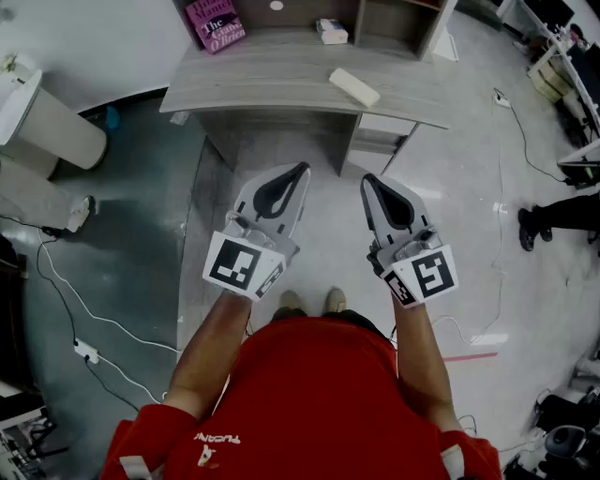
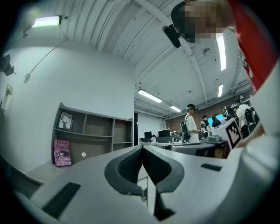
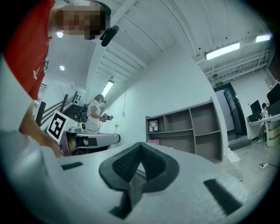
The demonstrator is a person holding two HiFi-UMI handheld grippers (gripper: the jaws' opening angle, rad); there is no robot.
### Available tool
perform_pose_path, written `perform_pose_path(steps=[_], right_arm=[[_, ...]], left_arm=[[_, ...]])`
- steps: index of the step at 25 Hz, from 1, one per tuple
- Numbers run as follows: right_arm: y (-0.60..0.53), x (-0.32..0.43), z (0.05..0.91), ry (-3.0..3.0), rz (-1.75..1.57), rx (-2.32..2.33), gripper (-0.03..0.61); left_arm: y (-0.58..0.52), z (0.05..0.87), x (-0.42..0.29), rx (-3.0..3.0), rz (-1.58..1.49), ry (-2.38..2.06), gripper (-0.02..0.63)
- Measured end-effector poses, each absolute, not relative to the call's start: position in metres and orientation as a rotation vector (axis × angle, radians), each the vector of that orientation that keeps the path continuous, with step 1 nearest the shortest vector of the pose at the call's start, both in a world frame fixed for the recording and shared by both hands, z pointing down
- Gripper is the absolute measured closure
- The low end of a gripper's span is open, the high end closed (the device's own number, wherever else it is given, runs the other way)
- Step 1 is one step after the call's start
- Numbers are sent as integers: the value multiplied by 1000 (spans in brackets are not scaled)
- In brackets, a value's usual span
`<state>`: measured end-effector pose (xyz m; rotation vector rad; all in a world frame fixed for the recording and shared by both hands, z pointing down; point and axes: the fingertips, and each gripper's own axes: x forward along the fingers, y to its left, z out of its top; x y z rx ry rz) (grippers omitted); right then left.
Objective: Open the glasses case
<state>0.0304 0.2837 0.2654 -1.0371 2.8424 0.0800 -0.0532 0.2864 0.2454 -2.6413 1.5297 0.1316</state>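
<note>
Left hand-held gripper (image 1: pixel 302 169) and right hand-held gripper (image 1: pixel 367 178) are clenched empty, short of the desk (image 1: pixel 262 77).

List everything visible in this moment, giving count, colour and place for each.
desk: one, grey wood, ahead of the person, shelves at its back
glasses case: one, cream, looks closed, lying on the desk's right part
book: one, pink, desk's back left
small box: one, whitish, desk's back middle
white cylinder: one, on the floor far left
cable: one, white, on the floor at left
bystander: one, dark trousers and shoes, right edge; more people far off in both gripper views
left claw: one, pale grey, shut, empty, short of the desk
right claw: one, pale grey, shut, empty, beside the left
red shirt: one, the person's own, bottom middle
</note>
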Motion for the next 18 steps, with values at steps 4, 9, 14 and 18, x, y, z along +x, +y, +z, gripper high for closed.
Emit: perform_pose_path(steps=[4,9,14,18], right_arm=[[283,41,263,2825,64,-1016,574],[279,60,266,2820,48,-1020,574],[270,80,270,2820,21,-1004,574],[260,95,273,2829,23,-957,574]], left_arm=[[284,246,-44,-2638,124,1537,604],[283,250,-32,-2628,108,1561,604],[274,253,-18,-2608,85,1593,604],[263,254,-3,-2576,65,1631,604]])
